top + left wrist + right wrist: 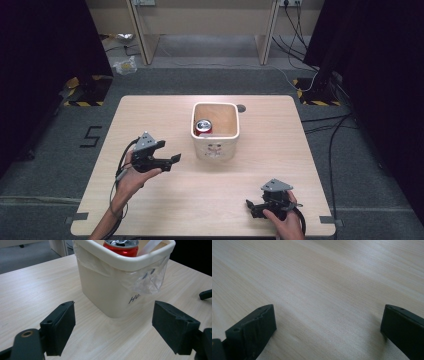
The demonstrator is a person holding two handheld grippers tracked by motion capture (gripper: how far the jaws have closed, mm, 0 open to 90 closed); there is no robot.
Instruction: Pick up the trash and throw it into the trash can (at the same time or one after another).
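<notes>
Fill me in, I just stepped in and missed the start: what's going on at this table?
A person sits at a light wooden table with a black two-jaw tool in each hand. The left tool hangs open, pointed at a cream plastic bin with a clear liner. A red drinks can stands inside the bin. The right tool is open too, low over bare wood near the table's front edge. Neither holds anything.
</notes>
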